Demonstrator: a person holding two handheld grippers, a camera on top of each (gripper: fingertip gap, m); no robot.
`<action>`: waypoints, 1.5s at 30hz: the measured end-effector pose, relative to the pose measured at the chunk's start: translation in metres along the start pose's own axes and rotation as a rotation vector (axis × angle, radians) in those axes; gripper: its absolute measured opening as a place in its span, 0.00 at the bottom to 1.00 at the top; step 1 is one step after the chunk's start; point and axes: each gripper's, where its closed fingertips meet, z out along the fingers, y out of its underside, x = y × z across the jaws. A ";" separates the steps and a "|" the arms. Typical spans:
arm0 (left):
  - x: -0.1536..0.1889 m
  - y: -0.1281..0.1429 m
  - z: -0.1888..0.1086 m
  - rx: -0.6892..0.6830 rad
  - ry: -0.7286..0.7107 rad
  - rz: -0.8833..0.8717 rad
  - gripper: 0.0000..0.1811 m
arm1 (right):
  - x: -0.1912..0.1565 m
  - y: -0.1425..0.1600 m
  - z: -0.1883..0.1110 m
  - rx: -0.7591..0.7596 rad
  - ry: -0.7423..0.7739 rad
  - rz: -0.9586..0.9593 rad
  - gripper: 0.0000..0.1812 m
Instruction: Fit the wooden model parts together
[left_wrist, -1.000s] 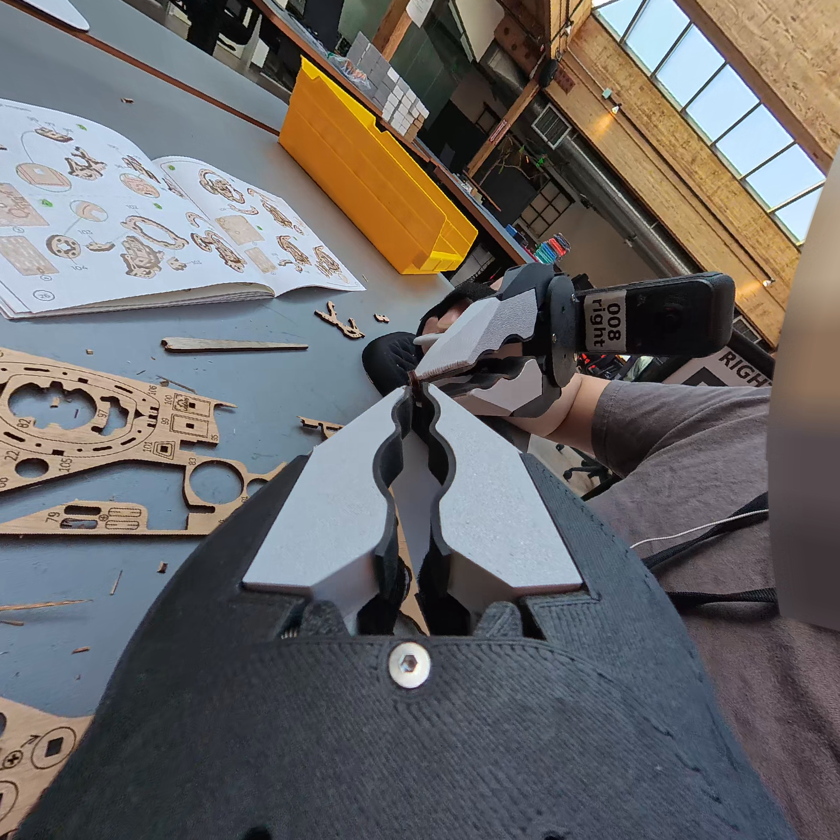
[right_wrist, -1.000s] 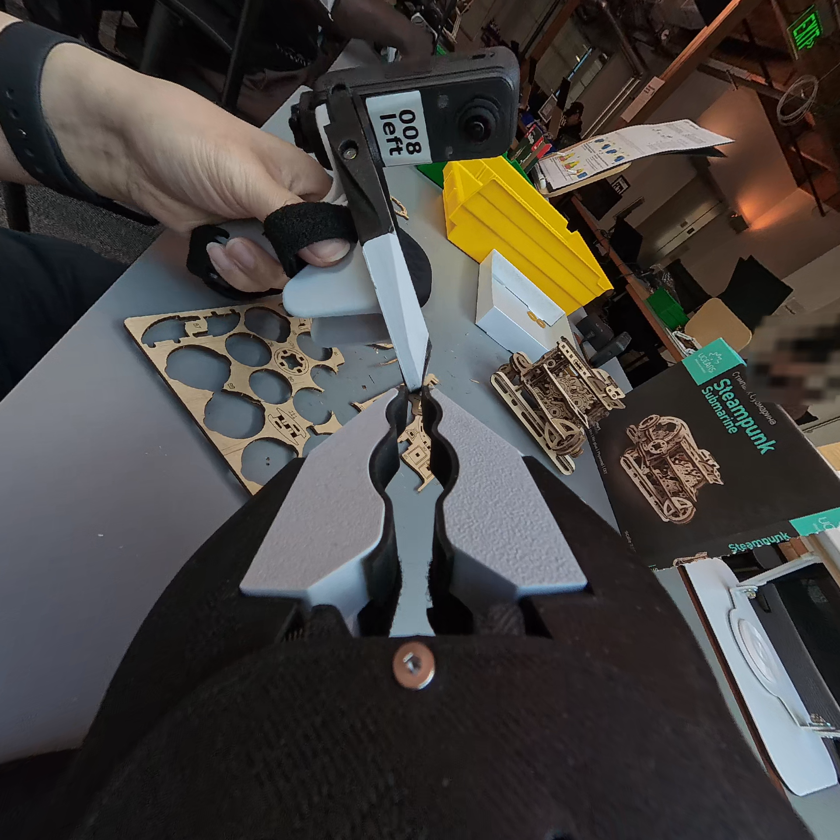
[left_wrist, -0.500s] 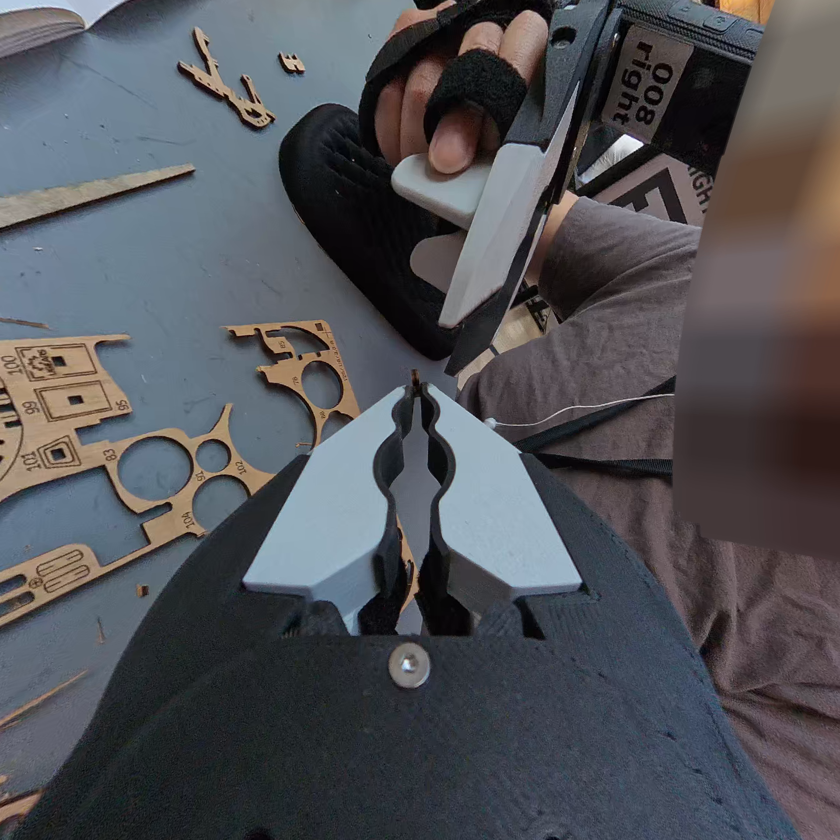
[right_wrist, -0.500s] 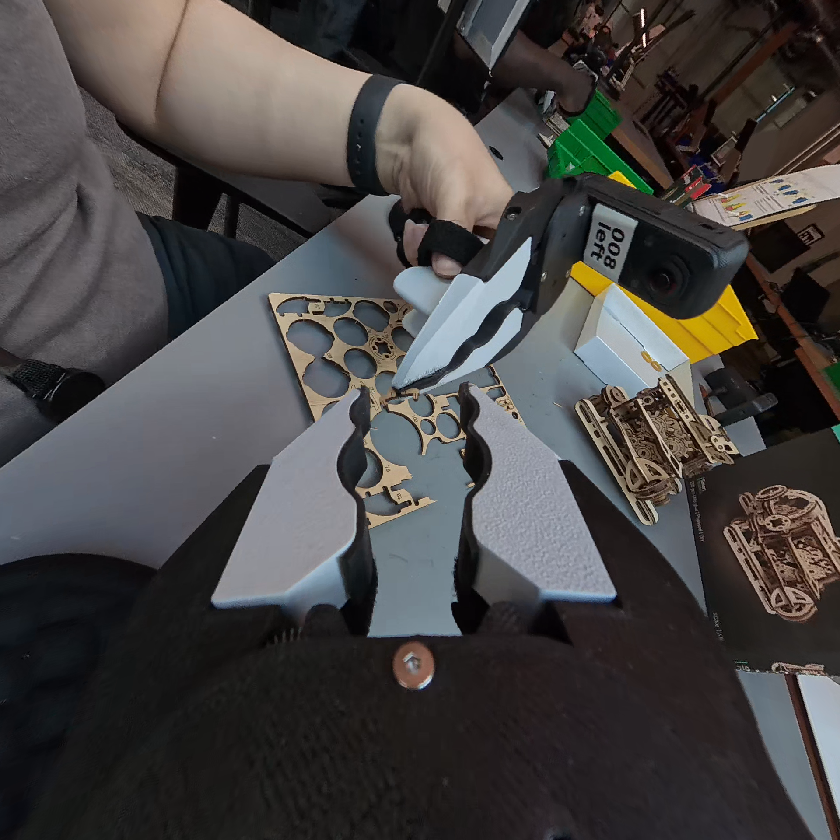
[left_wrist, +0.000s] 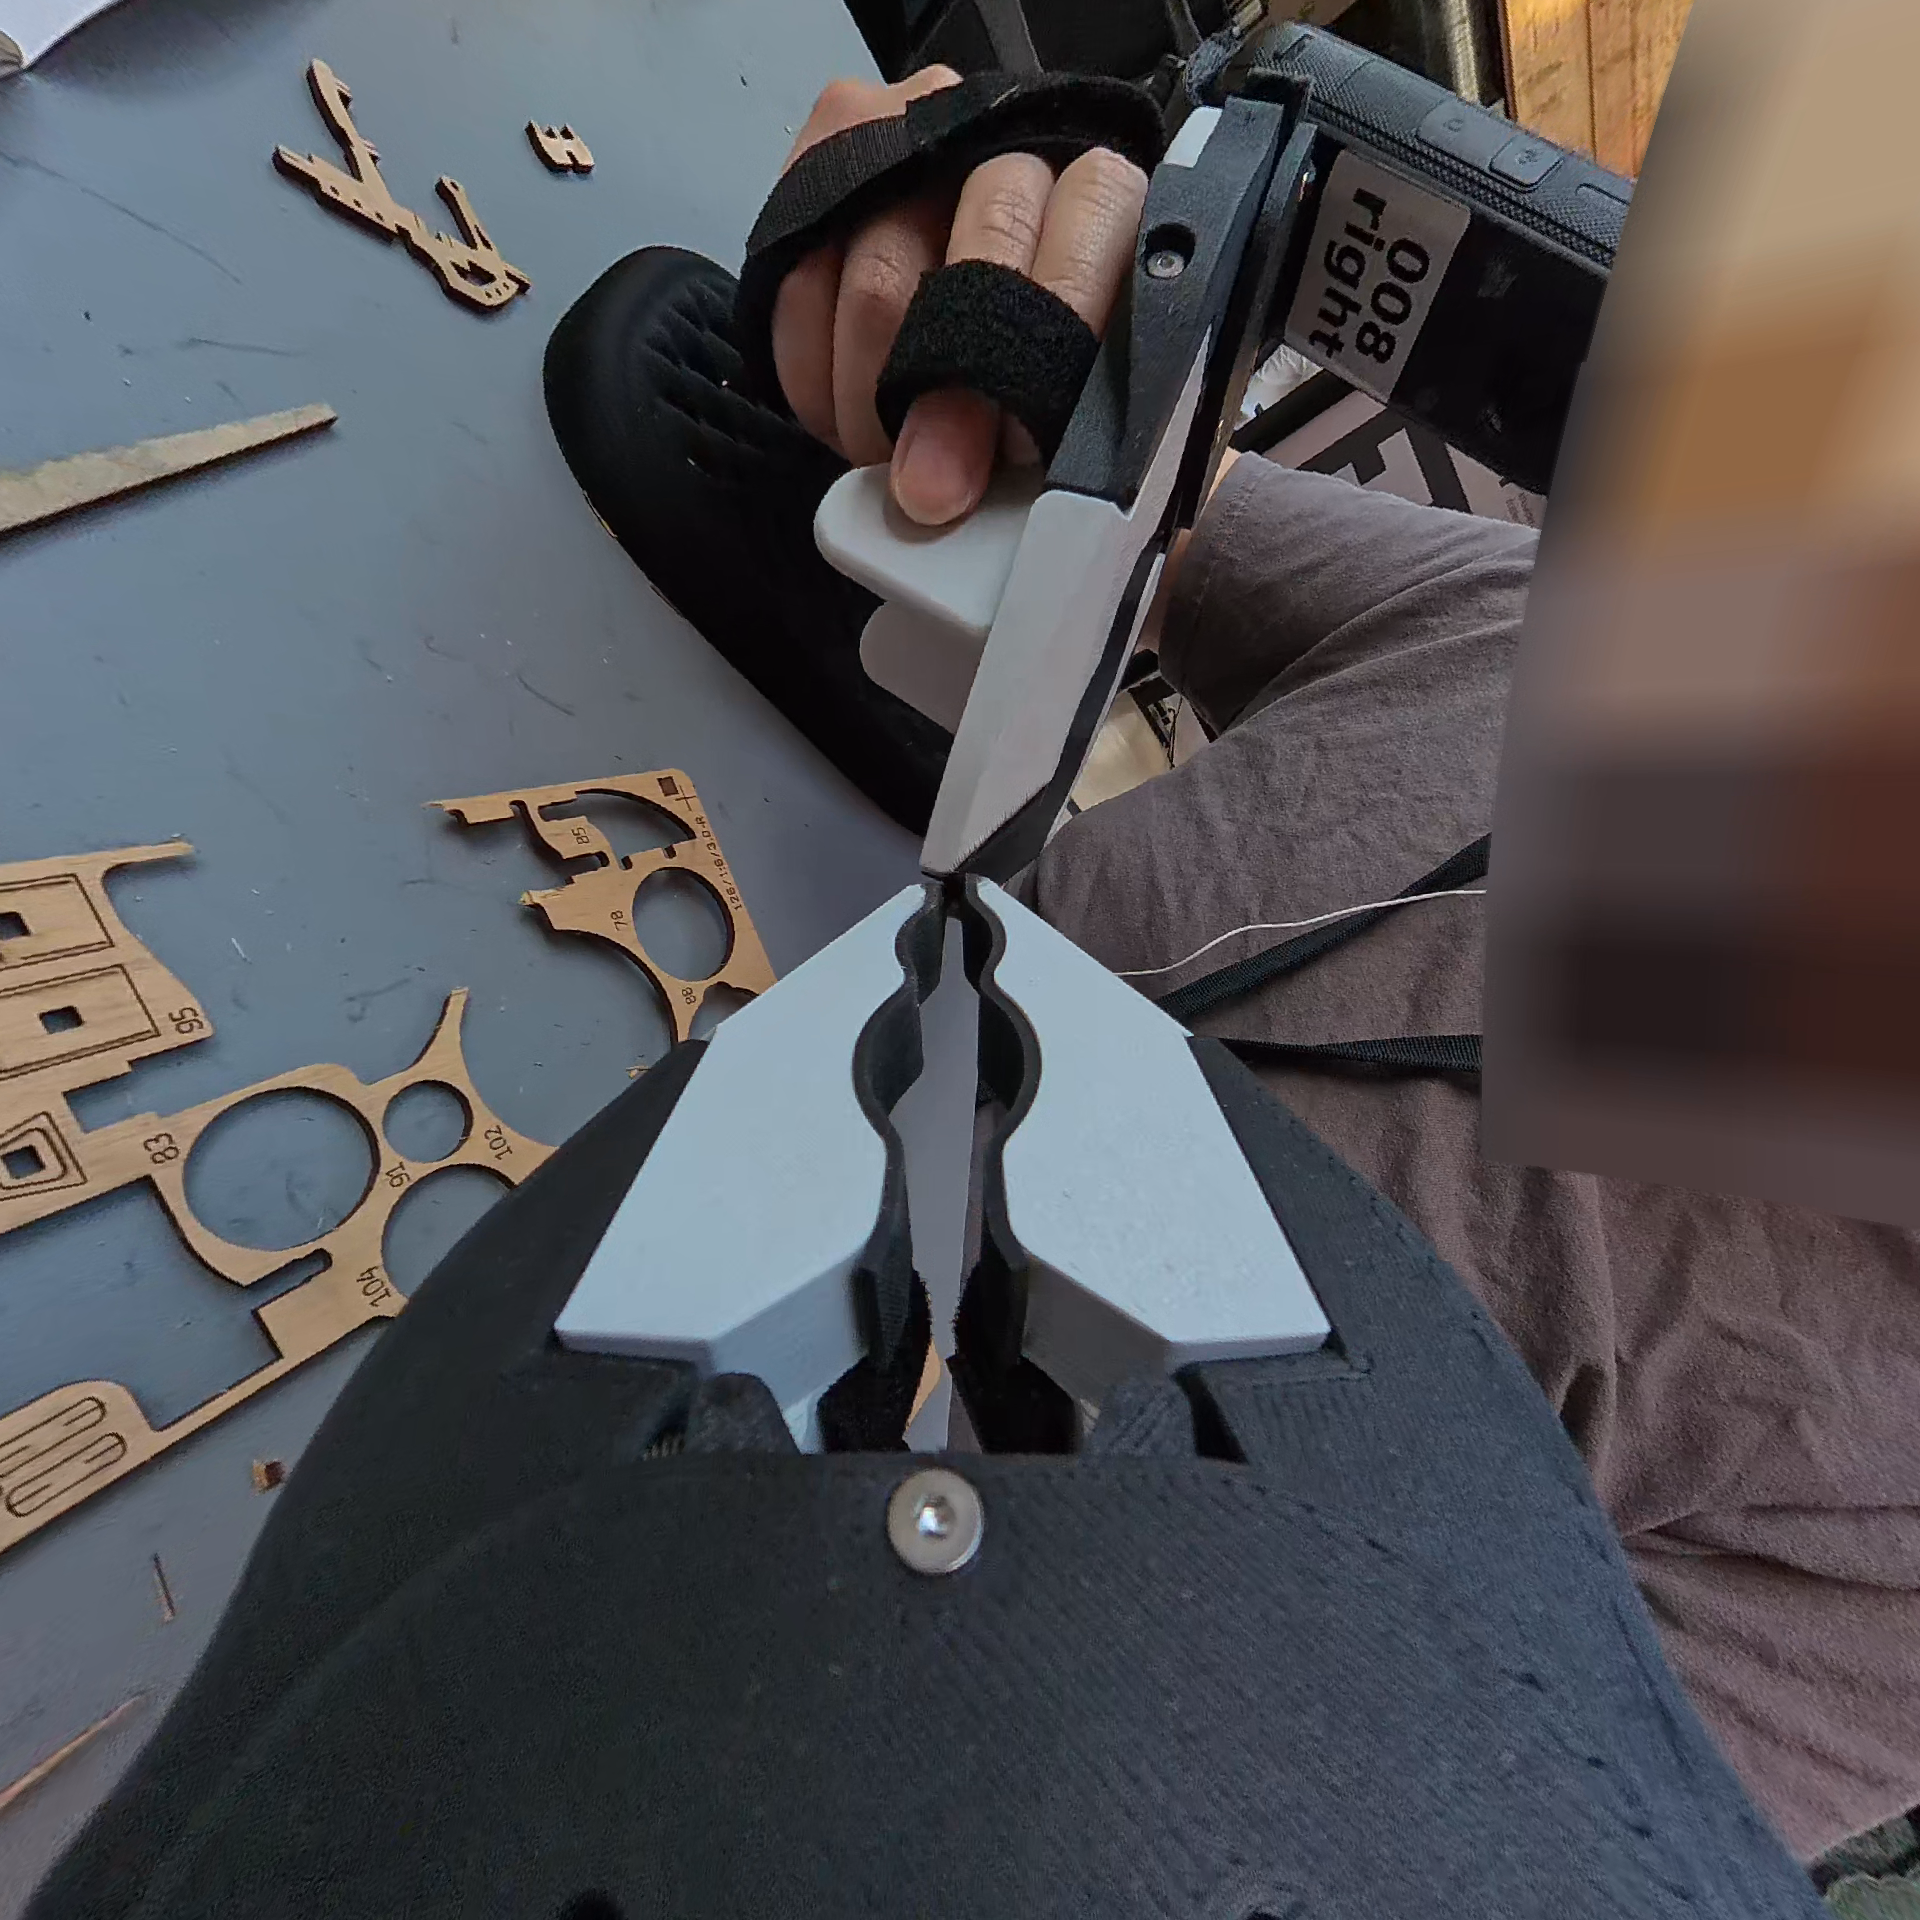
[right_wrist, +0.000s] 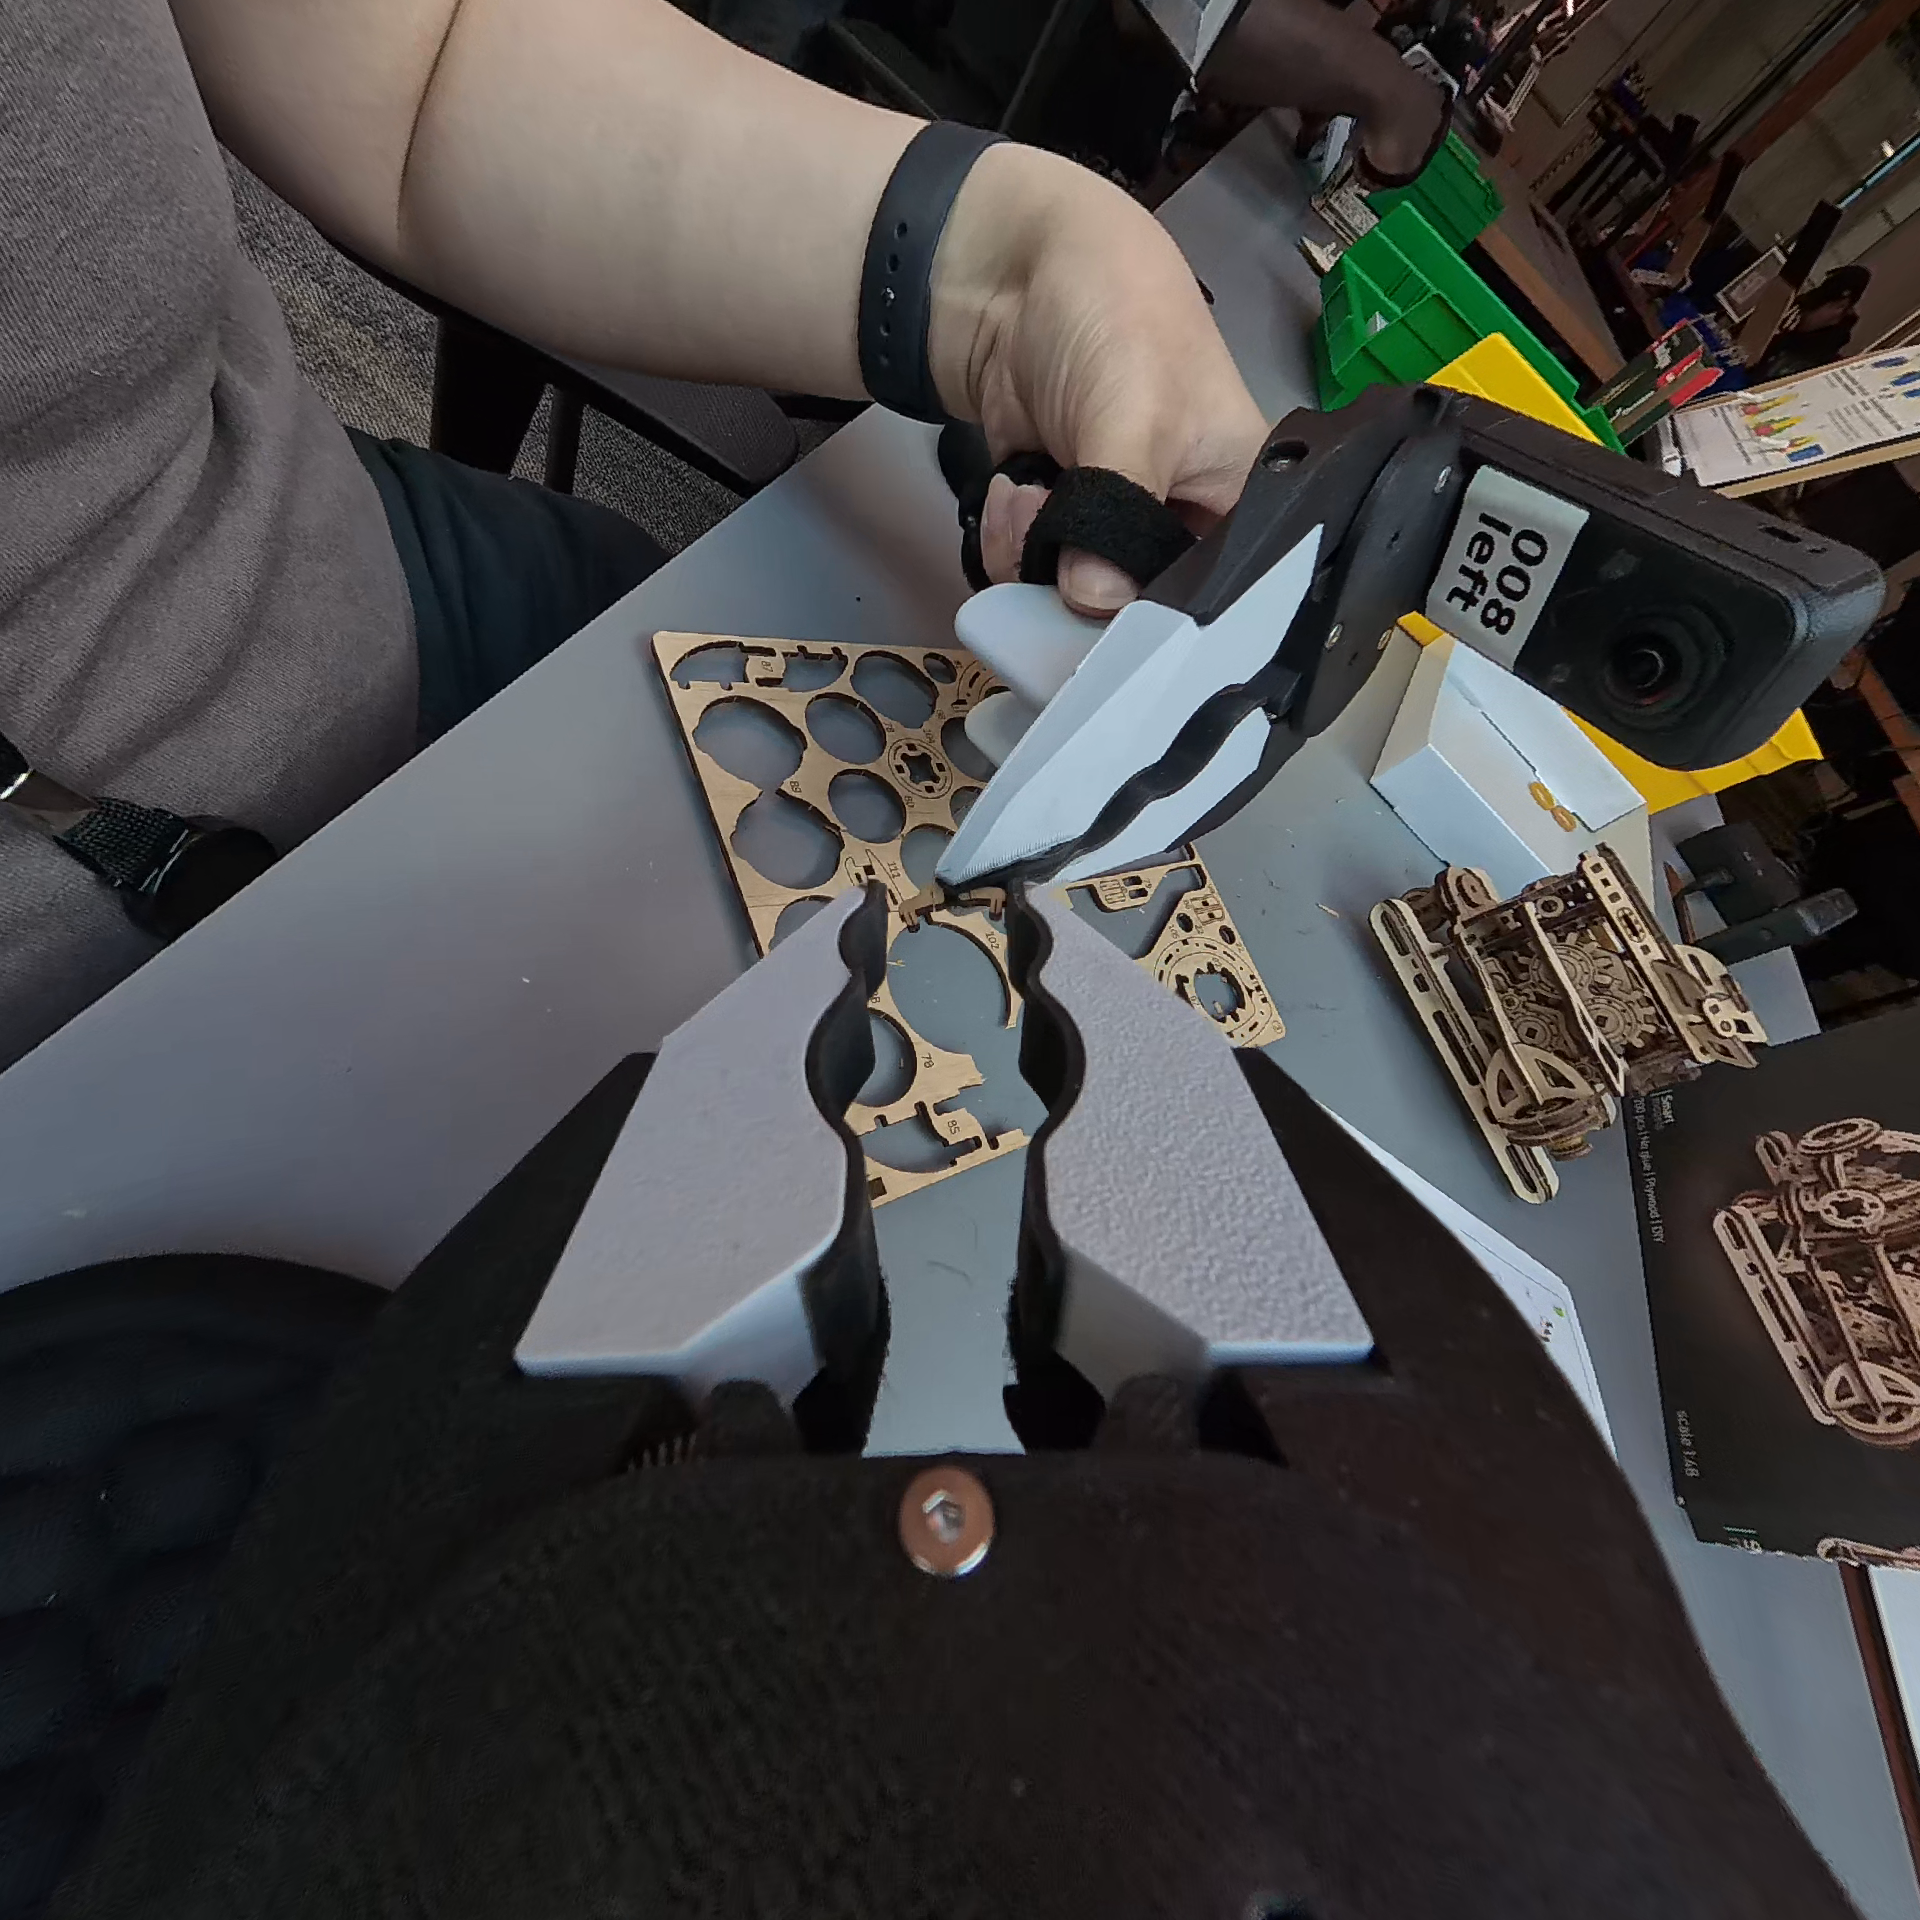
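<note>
My left gripper (left_wrist: 948, 891) is shut on a small thin wooden part, seen edge-on between its tips. In the right wrist view the left gripper (right_wrist: 961, 881) holds that small wooden part (right_wrist: 923, 902) above a punched-out wooden sheet (right_wrist: 790, 748). My right gripper (right_wrist: 948, 909) is open, with a finger on either side of the part and not pinching it. In the left wrist view the right gripper (left_wrist: 971, 854) points down, tip to tip with the left one. Both are near the table's front edge.
A part-built wooden model (right_wrist: 1558, 987) stands to the right, with a black box (right_wrist: 1787, 1299) and a white box (right_wrist: 1475, 769). Yellow (right_wrist: 1507, 358) and green (right_wrist: 1403, 301) bins stand behind. More cut sheets (left_wrist: 312, 1226), a loose part (left_wrist: 395, 197) and a wooden strip (left_wrist: 156, 462) lie on the grey table. The person sits close by. The grippers are tip to tip, or close to it. The part-built wooden model (right_wrist: 1558, 987) is about equally far from each gripper, around 25 centimeters.
The right gripper let go of the part and opened wide, then narrowed around the part again. The left gripper tilted down towards the table edge, still holding the part.
</note>
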 end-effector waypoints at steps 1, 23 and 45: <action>0.000 0.000 0.000 -0.001 0.002 0.001 0.00 | 0.001 -0.001 0.000 0.004 0.007 0.002 0.11; -0.046 0.012 -0.041 0.093 -0.224 0.005 0.08 | 0.081 0.023 -0.043 -0.011 0.518 0.022 0.10; -0.011 -0.093 -0.057 0.344 -0.160 0.345 0.14 | 0.103 0.051 -0.173 -0.065 0.999 0.182 0.11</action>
